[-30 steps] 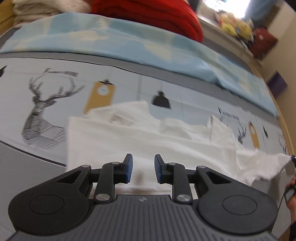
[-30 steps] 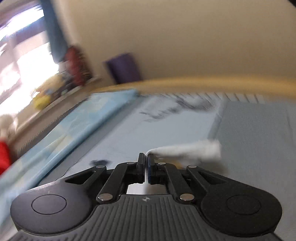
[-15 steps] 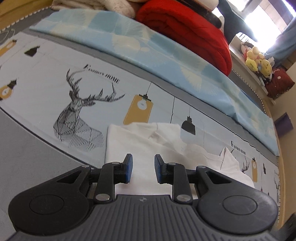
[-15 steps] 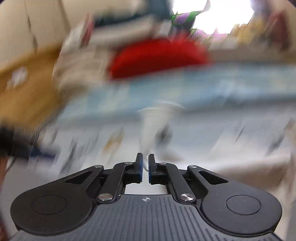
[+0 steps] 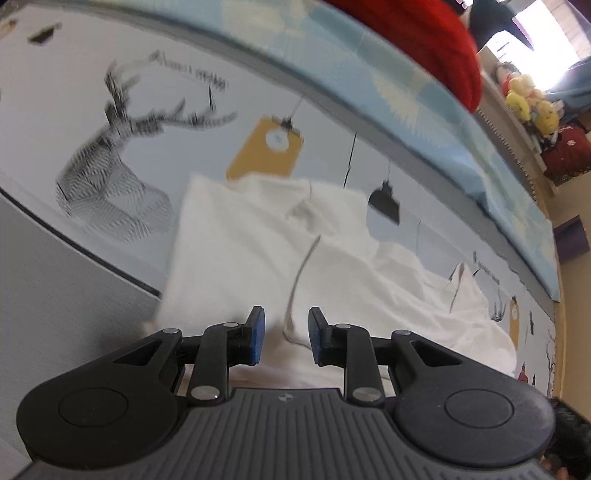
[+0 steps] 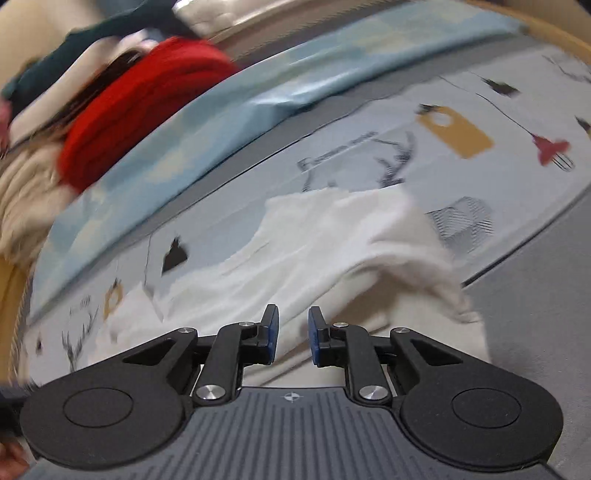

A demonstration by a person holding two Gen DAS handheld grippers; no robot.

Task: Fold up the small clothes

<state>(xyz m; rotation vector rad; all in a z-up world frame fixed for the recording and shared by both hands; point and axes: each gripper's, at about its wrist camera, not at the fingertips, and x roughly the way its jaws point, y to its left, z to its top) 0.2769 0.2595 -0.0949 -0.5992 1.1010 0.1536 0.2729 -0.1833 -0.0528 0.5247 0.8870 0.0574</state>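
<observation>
One sleeve has been carried across the white garment (image 6: 332, 240) at frame centre; the fold is judged laid. The right gripper (image 6: 291, 334) is opening, nothing pinched; the left gripper (image 5: 284, 334) is held part-open, empty.

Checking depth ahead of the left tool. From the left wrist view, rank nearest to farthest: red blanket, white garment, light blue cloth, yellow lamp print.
1. white garment, directly under the left tool
2. yellow lamp print, just beyond the garment
3. light blue cloth, a band behind the print
4. red blanket, top right, behind the cloth

One white garment (image 5: 258, 251) lies on one printed sheet (image 5: 55, 147). Behind it — one pale blue cloth (image 5: 369, 66) and one red folded blanket (image 5: 424, 40). On the print, the left wrist view shows two yellow lamps, one large deer head.
</observation>
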